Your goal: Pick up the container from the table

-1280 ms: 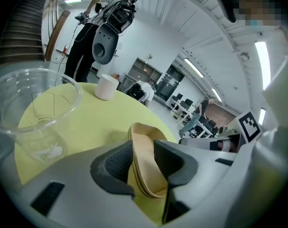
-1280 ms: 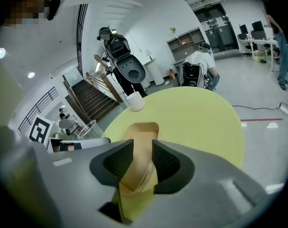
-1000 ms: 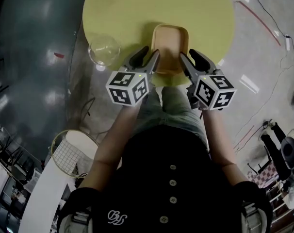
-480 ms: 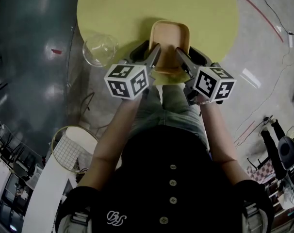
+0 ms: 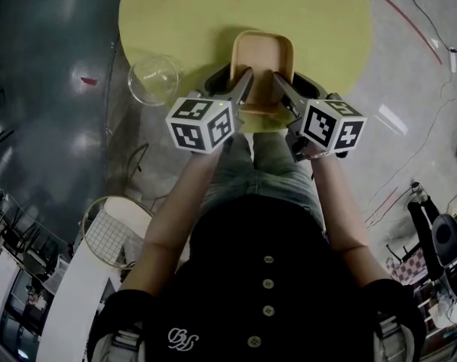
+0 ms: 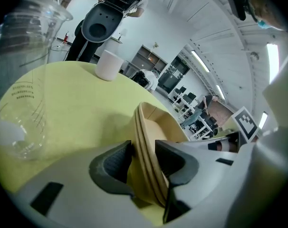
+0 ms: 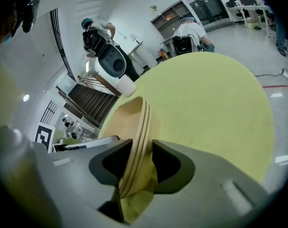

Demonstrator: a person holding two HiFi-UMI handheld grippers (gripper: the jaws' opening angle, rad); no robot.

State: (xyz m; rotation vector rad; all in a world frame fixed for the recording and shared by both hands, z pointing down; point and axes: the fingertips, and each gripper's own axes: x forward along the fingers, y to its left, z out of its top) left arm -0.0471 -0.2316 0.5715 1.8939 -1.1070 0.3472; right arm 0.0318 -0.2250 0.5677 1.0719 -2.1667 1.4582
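The container (image 5: 262, 62) sat at the 6 o'clock edge of the round yellow surface (image 5: 198, 13), its near end right at the rim. The left gripper (image 5: 232, 83) straddled the container's 9 o'clock wall, and its fingers appeared clamped on that wall, one inside the tray and one outside. The right gripper (image 5: 292, 85) straddled the 3 o'clock wall. Its fingers were closing, with the wall between them and a thin gap on the outer side, so that grip did not look complete.

The main risk was an uneven lift. If the left side rose before the right fingers had bitten, the container would likely tilt, pivot on the one held wall and slip free. The walls looked thin and flared, so a hard squeeze could bend them, and a bite only at the rim could slide off. The container lay so close to the edge that a drag toward 6 o'clock could tip it off the surface. A clear beaker (image 5: 154, 79) stood at the 8 o'clock edge, near the left gripper, and a sideways swing on the lift might knock it to the floor.
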